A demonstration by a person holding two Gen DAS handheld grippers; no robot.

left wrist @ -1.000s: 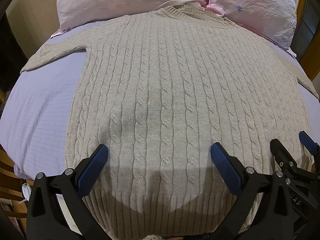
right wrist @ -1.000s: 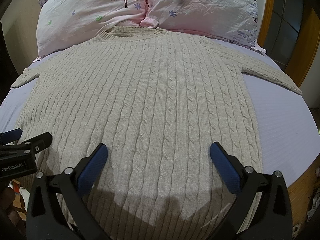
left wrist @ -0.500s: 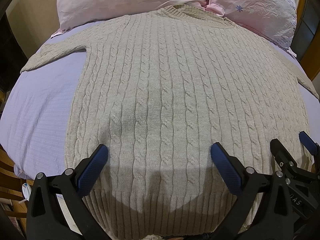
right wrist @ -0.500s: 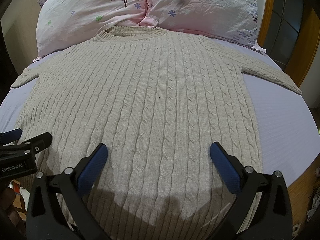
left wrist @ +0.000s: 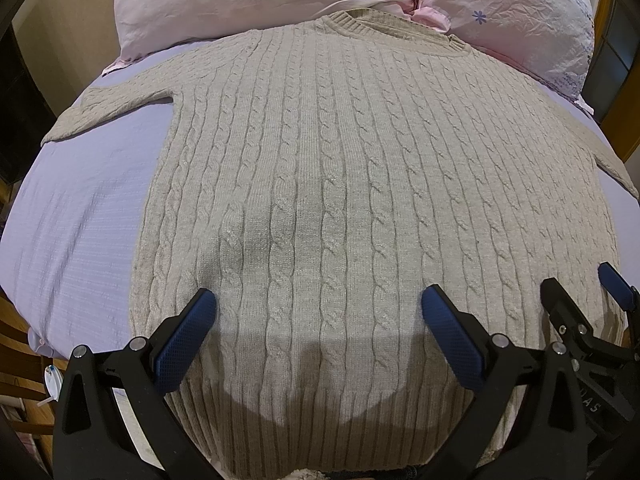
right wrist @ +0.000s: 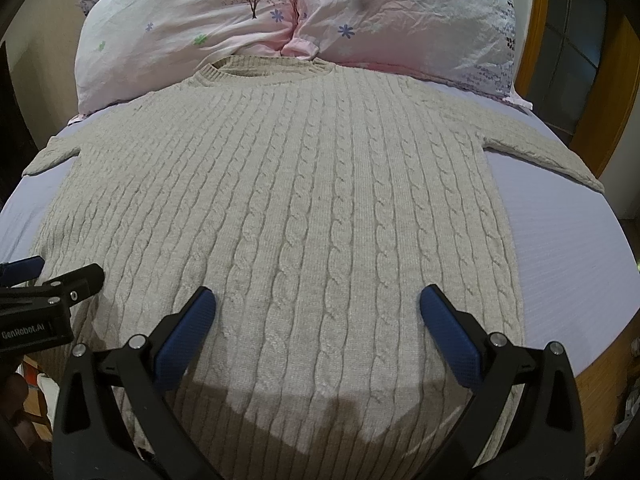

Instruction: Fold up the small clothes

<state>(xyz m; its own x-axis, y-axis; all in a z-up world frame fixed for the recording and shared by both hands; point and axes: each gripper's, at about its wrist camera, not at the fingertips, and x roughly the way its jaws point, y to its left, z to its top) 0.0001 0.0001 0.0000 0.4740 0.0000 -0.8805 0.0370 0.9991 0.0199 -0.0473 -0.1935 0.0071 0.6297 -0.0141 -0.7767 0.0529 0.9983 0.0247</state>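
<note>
Both tongs stand spread wide and hold nothing: your left tongs (left wrist: 318,332) hover over the hem end of the sweater (left wrist: 360,184), and your right tongs (right wrist: 316,330) hover alongside, just to the right of them, over the same end. Nothing has changed over the last second: the tongs sit where they were, the blue pads (left wrist: 188,340) are as far apart as before, and the knit shows no new wrinkle or lift. That stillness tells you the fold has not begun. The sweater lies flat and face up on the bed (left wrist: 80,208), stretching straight ahead of both tongs, its collar (right wrist: 264,68) at the far end touching the pillows (right wrist: 392,12). One sleeve (left wrist: 112,108) reaches out ahead and to the left of your left tongs, the other sleeve (right wrist: 540,152) ahead and to the right of your right tongs, and both lie spread out. The ribbed hem (left wrist: 320,432) lies directly below and between the pads of your left tongs, in their shadow. Since the garment is already smoothed and squared, the pause reads as a starting pose. A sensible first move is probably to bring each sleeve in across the body, or to pinch the hem at both corners; either way you need to lower the tongs, as neither is touching cloth as far as can be told.
</note>
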